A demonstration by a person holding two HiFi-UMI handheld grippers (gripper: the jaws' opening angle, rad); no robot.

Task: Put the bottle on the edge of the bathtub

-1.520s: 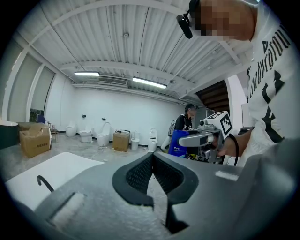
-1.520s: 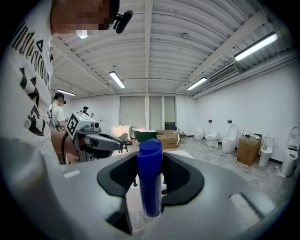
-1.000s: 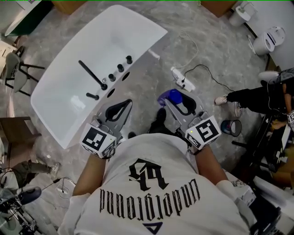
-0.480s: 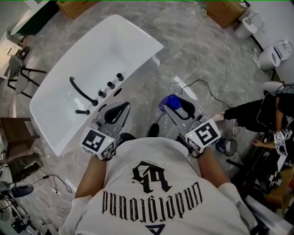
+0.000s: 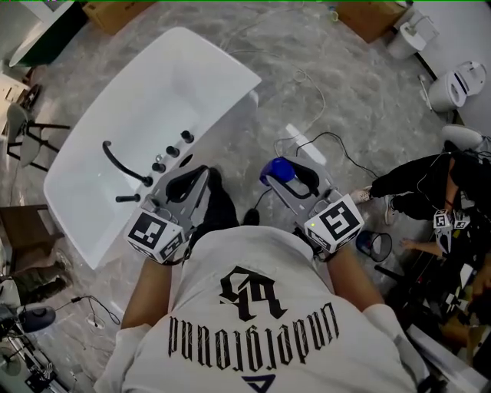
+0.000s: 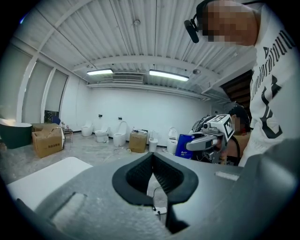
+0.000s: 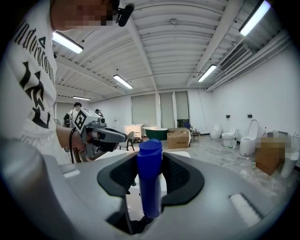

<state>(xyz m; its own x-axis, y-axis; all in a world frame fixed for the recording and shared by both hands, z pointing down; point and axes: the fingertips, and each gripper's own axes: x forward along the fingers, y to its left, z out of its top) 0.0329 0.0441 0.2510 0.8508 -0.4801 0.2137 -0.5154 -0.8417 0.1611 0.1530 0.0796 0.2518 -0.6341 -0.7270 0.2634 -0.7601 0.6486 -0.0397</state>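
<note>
The white bathtub (image 5: 157, 96) lies at the upper left of the head view, with a black faucet (image 5: 123, 163) and black knobs on its near rim. My right gripper (image 5: 282, 173) is shut on a blue bottle (image 5: 278, 170) and holds it over the marble floor, right of the tub. In the right gripper view the blue bottle (image 7: 149, 180) stands upright between the pads of the right gripper (image 7: 150, 161). My left gripper (image 5: 204, 173) hovers just off the tub's near rim, below the knobs. Seen in its own view, the left gripper (image 6: 152, 157) is shut with nothing in it.
A white power strip (image 5: 303, 146) with a black cable lies on the floor ahead of the right gripper. A seated person (image 5: 418, 180) and a tape roll (image 5: 376, 244) are at the right. Toilets (image 5: 453, 84), cardboard boxes (image 5: 376, 15) and a chair (image 5: 23, 130) ring the area.
In the head view the bathtub has slid left and down, so its faucet now sits closer to my left gripper. Both grippers keep their pose, and the bottle stays gripped.
</note>
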